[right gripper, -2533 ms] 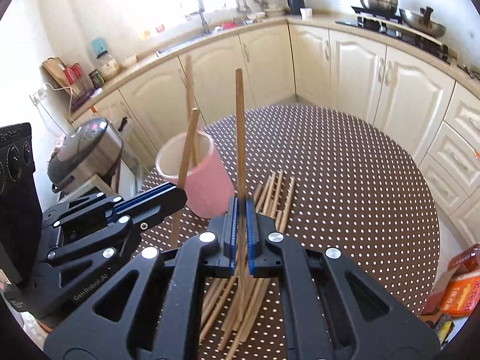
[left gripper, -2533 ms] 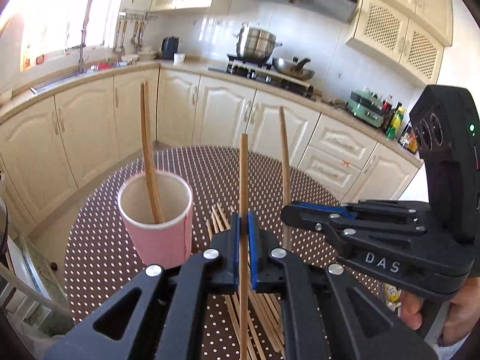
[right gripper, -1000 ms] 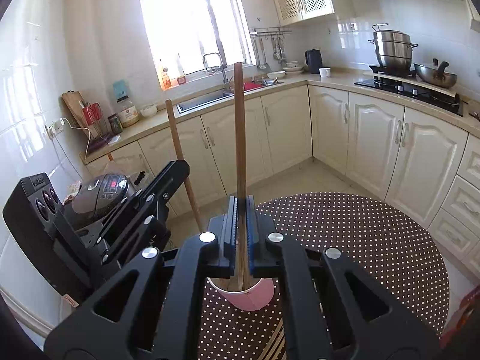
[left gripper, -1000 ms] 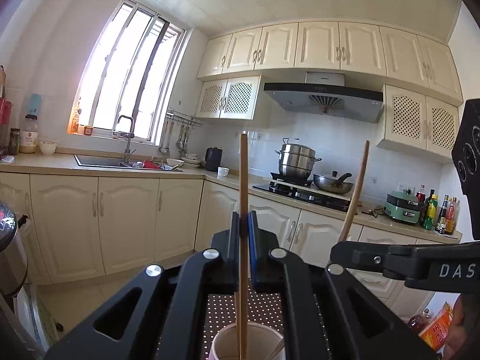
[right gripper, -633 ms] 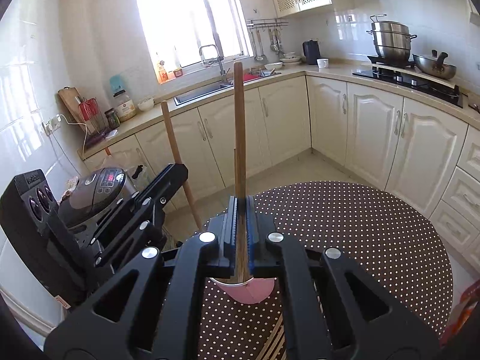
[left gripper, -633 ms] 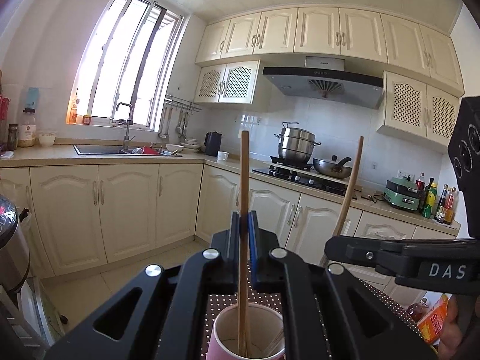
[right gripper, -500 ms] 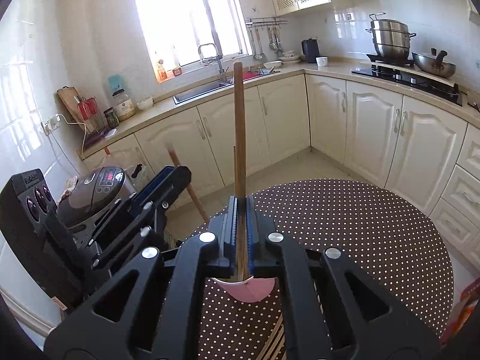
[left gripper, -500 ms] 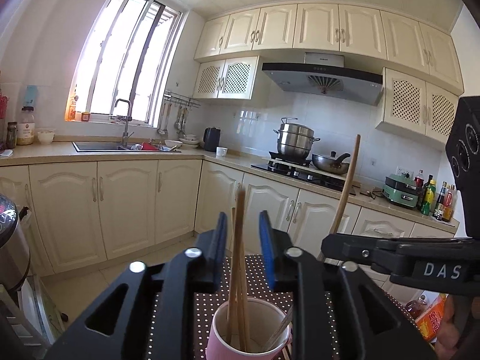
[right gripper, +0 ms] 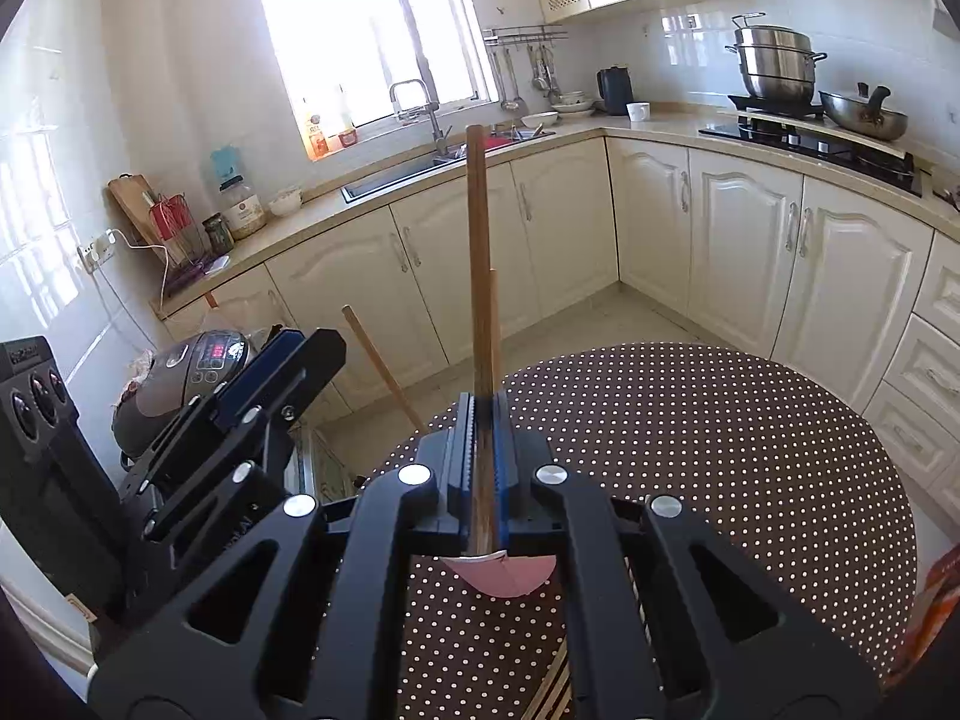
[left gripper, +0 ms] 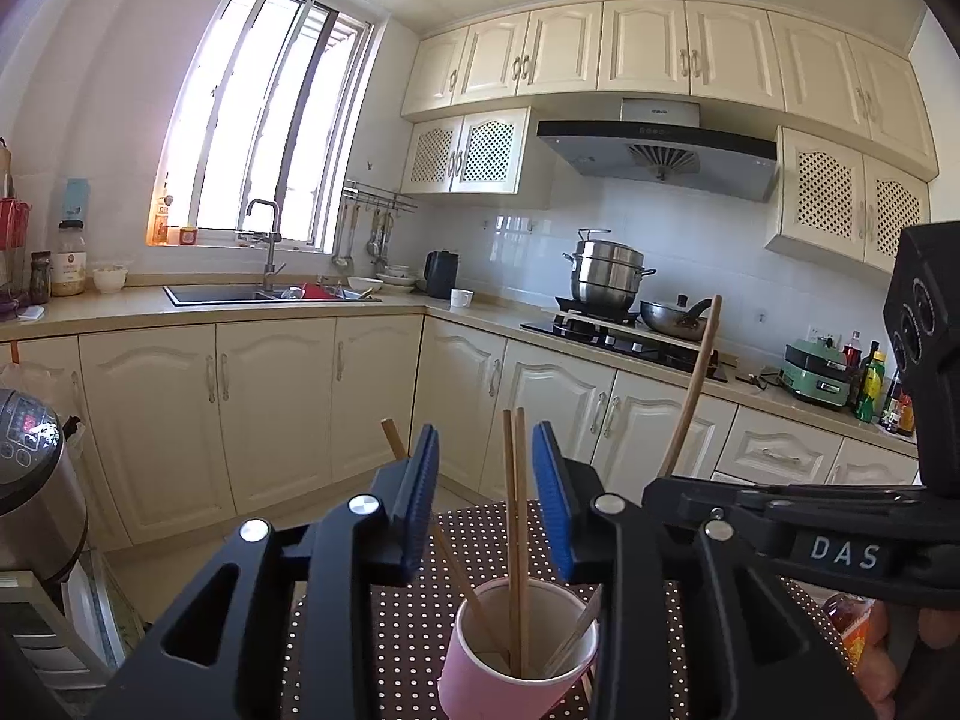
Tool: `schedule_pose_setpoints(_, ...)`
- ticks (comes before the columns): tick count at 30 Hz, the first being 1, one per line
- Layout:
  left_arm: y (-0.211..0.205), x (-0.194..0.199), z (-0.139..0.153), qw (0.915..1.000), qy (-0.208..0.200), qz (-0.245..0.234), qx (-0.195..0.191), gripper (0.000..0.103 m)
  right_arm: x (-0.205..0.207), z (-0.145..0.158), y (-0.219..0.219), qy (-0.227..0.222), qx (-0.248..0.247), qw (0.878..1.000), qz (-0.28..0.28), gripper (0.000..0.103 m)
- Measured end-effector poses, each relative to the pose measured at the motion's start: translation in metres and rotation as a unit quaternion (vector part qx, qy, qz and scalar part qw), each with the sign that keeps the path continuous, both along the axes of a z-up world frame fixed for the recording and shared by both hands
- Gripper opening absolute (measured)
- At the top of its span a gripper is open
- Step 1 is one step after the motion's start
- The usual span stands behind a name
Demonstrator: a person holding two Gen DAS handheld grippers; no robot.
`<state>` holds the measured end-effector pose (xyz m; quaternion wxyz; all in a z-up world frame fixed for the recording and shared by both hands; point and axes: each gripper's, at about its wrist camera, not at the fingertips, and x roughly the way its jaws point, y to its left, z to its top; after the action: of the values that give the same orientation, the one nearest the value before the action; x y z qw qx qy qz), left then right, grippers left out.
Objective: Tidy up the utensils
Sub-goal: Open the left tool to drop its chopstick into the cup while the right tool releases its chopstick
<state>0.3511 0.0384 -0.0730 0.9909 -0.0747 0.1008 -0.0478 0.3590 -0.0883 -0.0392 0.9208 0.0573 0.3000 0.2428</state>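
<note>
A pink paper cup (left gripper: 516, 666) stands on the brown polka-dot table (right gripper: 750, 450) with several wooden chopsticks (left gripper: 515, 516) upright in it. My left gripper (left gripper: 485, 498) is open above the cup, its blue pads either side of the chopsticks without touching them. My right gripper (right gripper: 483, 450) is shut on one wooden chopstick (right gripper: 478, 252), held upright over the cup (right gripper: 501, 577), which shows only as a pink sliver below its fingers. The right gripper also shows in the left wrist view (left gripper: 678, 495), the left gripper in the right wrist view (right gripper: 282, 354).
More chopsticks (right gripper: 558, 678) lie on the table near the cup. A rice cooker (right gripper: 180, 378) stands at the left beyond the table edge. Kitchen cabinets, a sink (left gripper: 240, 293) and a stove with pots (left gripper: 606, 282) line the walls.
My left gripper has opened and let its chopstick drop into the cup. Both grippers tilted up from the table earlier. My right gripper still holds its chopstick over the cup.
</note>
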Motion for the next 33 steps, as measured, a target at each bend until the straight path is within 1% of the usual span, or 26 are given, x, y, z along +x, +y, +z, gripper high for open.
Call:
schedule_pose_setpoints(11,-0.004,-0.011,0.010,0.9999,0.002,0.007,0.012,0.037,-0.003,-0.002,-0.003,0.006,0.006,1.000,-0.005,0.007)
schedule_pose_setpoints(14,-0.005,-0.014,0.011,0.9999,0.005,0.009,0.014,0.042,-0.005,-0.003,-0.003,0.010,0.007,1.000,-0.004,0.007)
schedule_pose_setpoints(16,-0.005,-0.016,0.013,0.9998,0.004,0.010,0.015,0.044,-0.006,-0.003,-0.004,0.011,0.007,1.000,-0.005,0.008)
schedule_pose_setpoints(18,-0.005,-0.019,0.014,0.9998,0.006,0.010,0.016,0.045,-0.007,-0.003,-0.006,0.013,0.009,1.000,-0.006,0.009)
schedule_pose_setpoints(22,-0.005,-0.022,0.016,0.9997,0.011,0.011,0.016,0.047,-0.012,-0.002,-0.010,0.012,0.011,1.000,-0.009,0.020)
schedule_pose_setpoints(27,-0.008,-0.029,0.021,0.9996,0.009,0.013,0.021,0.047,-0.020,0.004,-0.015,0.005,0.017,1.000,-0.007,0.020)
schedule_pose_setpoints(33,-0.016,-0.037,0.028,0.9994,0.018,0.011,0.028,0.048,-0.031,0.009,-0.026,0.000,0.021,1.000,-0.009,0.020)
